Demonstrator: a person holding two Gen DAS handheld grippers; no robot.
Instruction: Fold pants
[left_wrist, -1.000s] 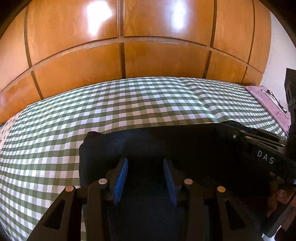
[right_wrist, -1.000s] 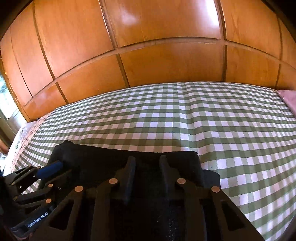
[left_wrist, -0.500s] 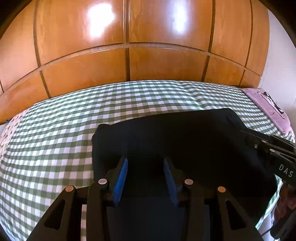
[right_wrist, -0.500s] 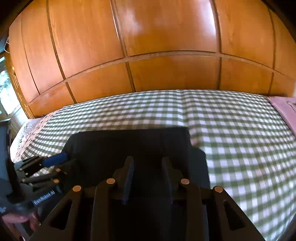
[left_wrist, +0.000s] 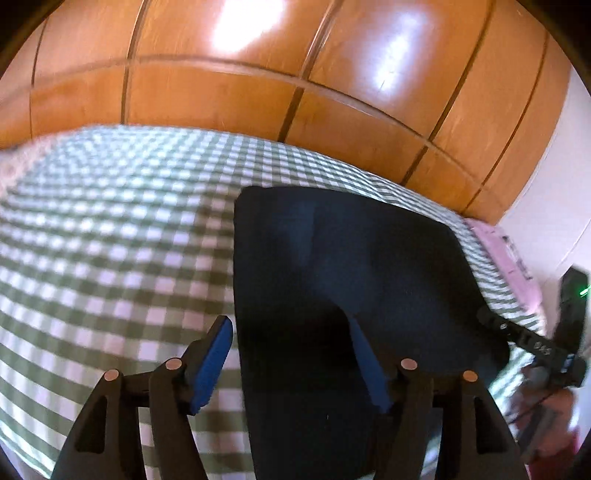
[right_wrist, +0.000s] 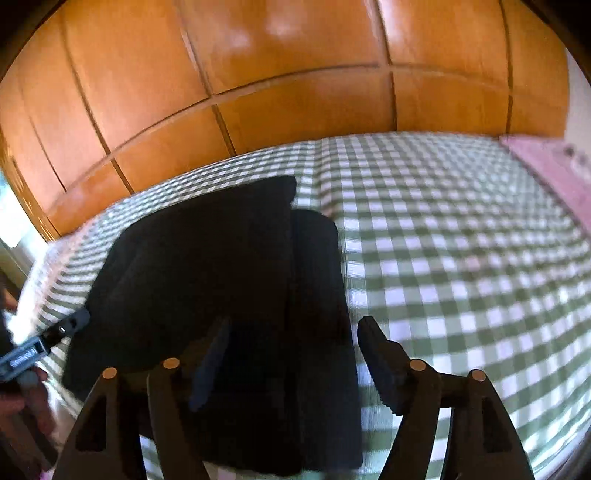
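Note:
The dark navy pants (left_wrist: 354, 280) lie folded in a flat rectangle on the green-and-white checked bed cover (left_wrist: 110, 236); they also show in the right wrist view (right_wrist: 221, 273). My left gripper (left_wrist: 291, 365) is open and empty, its blue-padded fingers (left_wrist: 212, 363) astride the pants' near left edge. My right gripper (right_wrist: 295, 358) is open and empty, spread over the pants' near right edge. The right gripper's tip shows in the left view (left_wrist: 532, 343), and the left gripper's tip in the right view (right_wrist: 44, 343).
Glossy orange wooden wardrobe panels (left_wrist: 295, 74) rise behind the bed. A pink pillow (right_wrist: 550, 166) lies at the bed's right end. White wall (left_wrist: 554, 206) is at the far right.
Both grippers have opened and let go of the pants, which now lie flat on the bed. Both have pulled back and swung outward.

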